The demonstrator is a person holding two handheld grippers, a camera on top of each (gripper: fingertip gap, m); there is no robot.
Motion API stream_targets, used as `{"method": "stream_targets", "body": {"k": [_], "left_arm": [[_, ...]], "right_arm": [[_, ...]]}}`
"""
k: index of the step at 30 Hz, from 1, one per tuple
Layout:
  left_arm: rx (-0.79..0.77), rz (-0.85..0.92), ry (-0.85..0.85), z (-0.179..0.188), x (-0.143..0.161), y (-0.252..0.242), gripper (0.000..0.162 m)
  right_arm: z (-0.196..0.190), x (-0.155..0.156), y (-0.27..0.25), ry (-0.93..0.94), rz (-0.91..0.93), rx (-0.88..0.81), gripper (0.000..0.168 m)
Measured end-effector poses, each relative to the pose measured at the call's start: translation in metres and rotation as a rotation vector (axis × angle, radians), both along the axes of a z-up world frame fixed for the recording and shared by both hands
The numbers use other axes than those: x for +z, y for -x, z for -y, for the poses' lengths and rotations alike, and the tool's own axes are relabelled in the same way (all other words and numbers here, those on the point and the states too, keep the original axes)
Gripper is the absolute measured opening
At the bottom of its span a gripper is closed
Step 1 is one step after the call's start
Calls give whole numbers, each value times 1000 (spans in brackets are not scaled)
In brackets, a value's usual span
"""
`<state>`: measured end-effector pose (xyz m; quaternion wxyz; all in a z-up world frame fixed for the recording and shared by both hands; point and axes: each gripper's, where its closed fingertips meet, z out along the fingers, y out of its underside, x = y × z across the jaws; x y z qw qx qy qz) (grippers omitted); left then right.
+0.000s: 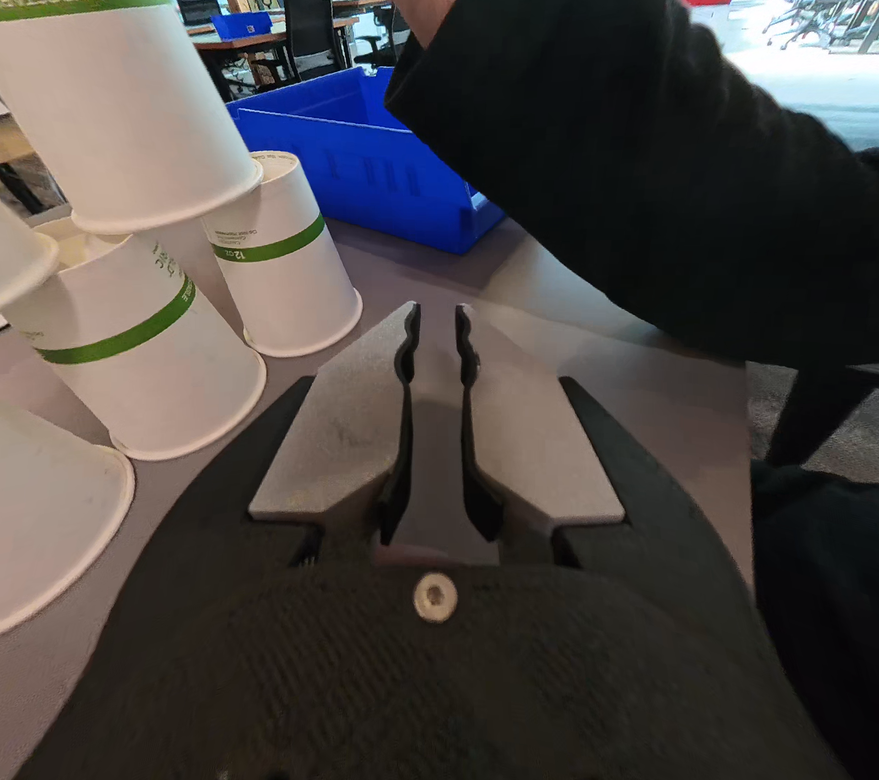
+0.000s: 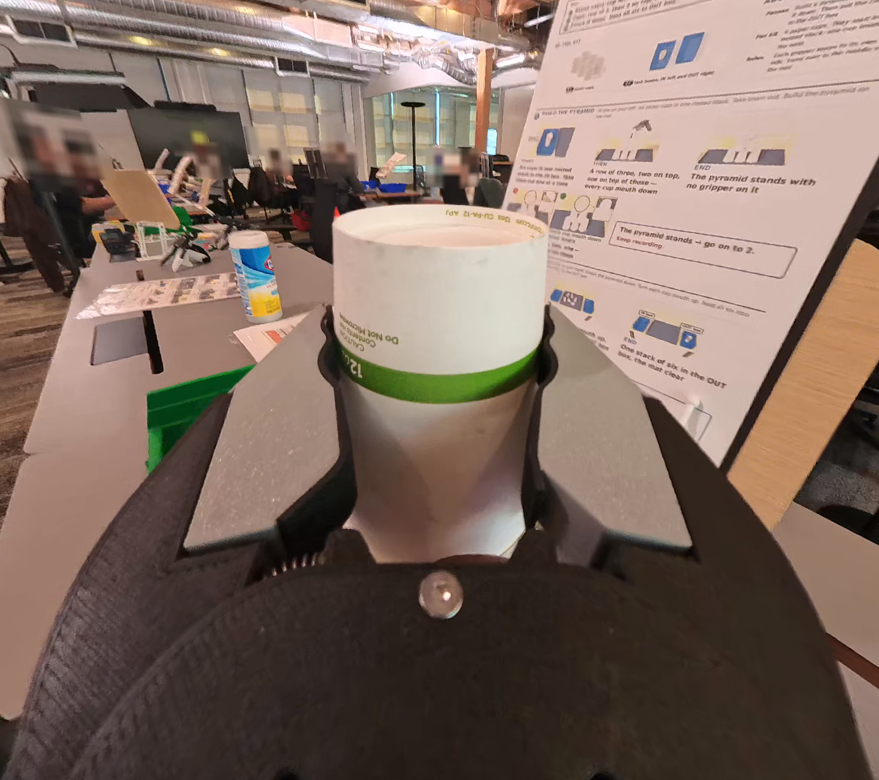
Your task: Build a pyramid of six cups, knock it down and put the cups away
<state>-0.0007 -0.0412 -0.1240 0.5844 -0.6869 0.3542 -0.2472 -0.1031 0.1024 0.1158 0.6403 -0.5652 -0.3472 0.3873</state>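
- Two grippers are at work: the left gripper (image 1: 438, 319) hangs low over the grey table (image 1: 547, 329), its fingers a narrow slit apart with nothing between them.
- Just to its left, white paper cups with green bands stand mouth down: a near cup (image 1: 142, 367), a farther cup (image 1: 285, 267), and an upper cup (image 1: 119, 105) resting across their bases.
- More cups show only in part at the left edge.
- Past the cups, a blue bin (image 1: 371, 172) sits on the table; what I see of its inside holds nothing.
- Above it reaches a black sleeve (image 1: 642, 138).
- The right gripper (image 2: 440, 362) is clamped on a held cup (image 2: 437, 295), mouth down, fingers at its green band.
- Behind stand a green bin (image 2: 190, 405), contents hidden, a wipes canister (image 2: 257, 281) and an instruction board (image 2: 689, 167).
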Motion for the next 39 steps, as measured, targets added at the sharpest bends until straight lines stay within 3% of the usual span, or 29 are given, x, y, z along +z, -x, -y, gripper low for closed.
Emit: {"method": "stream_targets", "body": {"k": [1, 8, 12, 15, 27, 35, 39], "left_arm": [[-3, 24, 6, 3, 2, 3, 13], [14, 272, -83, 20, 34, 39, 6], [31, 266, -150, 31, 38, 45, 5], [43, 273, -186, 36, 42, 49, 4], [29, 290, -170, 37, 42, 50, 4], [26, 289, -169, 37, 42, 49, 4], [26, 290, -170, 37, 42, 49, 4]], "right_arm": [[-3, -4, 1, -3, 24, -16, 83], [-9, -16, 13, 13, 50, -9, 83], [-13, -14, 6, -29, 77, -90, 83], [-4, -8, 5, -43, 67, -61, 83], [-5, 0, 8, -80, 36, -89, 82], [-14, -9, 12, -163, 140, -187, 83], [-7, 5, 8, -285, 128, -211, 82]]}}
